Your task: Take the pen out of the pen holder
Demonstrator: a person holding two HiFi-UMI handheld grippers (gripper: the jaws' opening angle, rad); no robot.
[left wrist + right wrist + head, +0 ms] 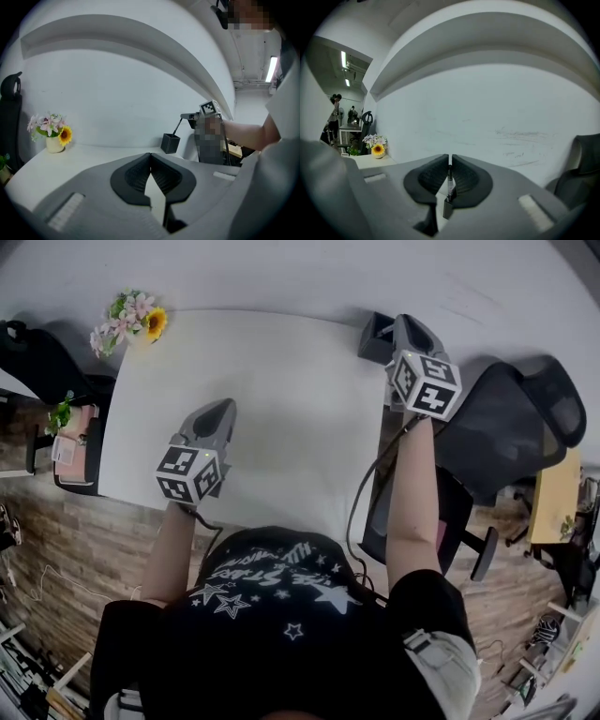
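Your right tool (449, 158) is clamped on the pen (450, 182), which stands upright between its pads. From the left gripper view, the pen hangs slanting from that tool, its lower end at the mouth of the black pen holder (170, 143). The holder sits at the far right corner of the white tabletop (281, 418). Your left tool (150, 157) is closed with nothing in it, over the tabletop's near left part. A vase of flowers (131, 320) stands at the far left corner.
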